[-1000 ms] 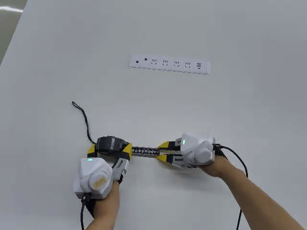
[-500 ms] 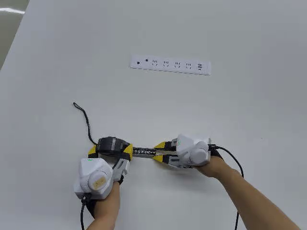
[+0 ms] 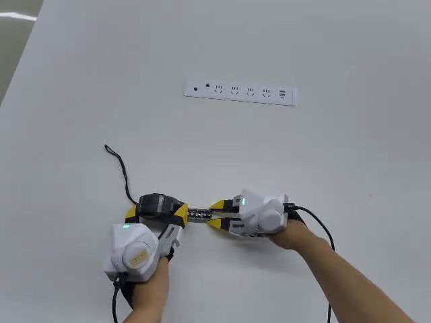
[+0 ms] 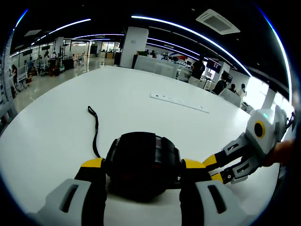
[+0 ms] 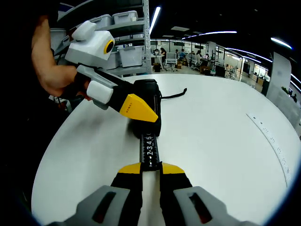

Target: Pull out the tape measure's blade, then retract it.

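A black tape measure (image 3: pixel 159 204) lies on the white table, its wrist strap (image 3: pixel 118 167) trailing away to the far left. My left gripper (image 3: pixel 155 214) is shut on the case (image 4: pixel 142 161) from the near side. A short length of blade (image 3: pixel 198 214) sticks out to the right, printed with numbers (image 5: pixel 149 148). My right gripper (image 3: pixel 215 214) is shut on the blade's end (image 5: pixel 150 165), close to the case (image 5: pixel 146 106).
A white power strip (image 3: pixel 240 92) lies flat farther back on the table (image 3: pixel 323 148), also seen at the far side (image 4: pixel 178 102). Cables run back from both grippers along the person's forearms.
My right gripper has moved left toward the case, still holding the blade end, so the exposed blade is shorter. The left gripper and the case have stayed put.
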The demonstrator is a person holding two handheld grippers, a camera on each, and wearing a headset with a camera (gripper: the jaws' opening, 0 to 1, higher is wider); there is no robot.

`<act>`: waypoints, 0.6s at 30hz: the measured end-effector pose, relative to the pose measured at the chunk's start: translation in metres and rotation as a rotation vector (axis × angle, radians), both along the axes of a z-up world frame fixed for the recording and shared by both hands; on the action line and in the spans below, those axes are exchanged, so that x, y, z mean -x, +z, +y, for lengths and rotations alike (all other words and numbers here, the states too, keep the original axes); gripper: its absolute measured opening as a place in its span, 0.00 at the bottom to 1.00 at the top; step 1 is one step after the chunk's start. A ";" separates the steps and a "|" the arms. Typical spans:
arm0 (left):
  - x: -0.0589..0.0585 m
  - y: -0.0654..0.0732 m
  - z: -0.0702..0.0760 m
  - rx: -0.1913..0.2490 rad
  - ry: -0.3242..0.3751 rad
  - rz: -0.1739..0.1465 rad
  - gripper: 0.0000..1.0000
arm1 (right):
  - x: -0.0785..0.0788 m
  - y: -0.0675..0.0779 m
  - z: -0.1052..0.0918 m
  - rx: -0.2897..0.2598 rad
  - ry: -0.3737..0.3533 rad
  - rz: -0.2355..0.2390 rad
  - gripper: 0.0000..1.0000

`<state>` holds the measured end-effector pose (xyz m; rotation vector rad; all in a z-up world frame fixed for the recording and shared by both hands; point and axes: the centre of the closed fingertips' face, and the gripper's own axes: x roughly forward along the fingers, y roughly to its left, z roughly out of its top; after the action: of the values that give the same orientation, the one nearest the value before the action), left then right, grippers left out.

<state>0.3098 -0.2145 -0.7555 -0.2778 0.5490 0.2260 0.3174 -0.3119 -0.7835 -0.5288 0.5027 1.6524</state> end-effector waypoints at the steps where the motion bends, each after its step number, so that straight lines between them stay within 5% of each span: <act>1: 0.000 0.000 0.000 0.002 0.001 -0.001 0.60 | 0.000 0.000 0.001 -0.003 0.001 0.000 0.11; 18: 0.000 0.001 0.000 0.011 0.005 0.000 0.60 | 0.004 0.001 0.021 -0.017 0.028 -0.006 0.10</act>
<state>0.3096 -0.2140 -0.7548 -0.2895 0.5500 0.2281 0.3132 -0.2905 -0.7825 -0.5305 0.4786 1.6799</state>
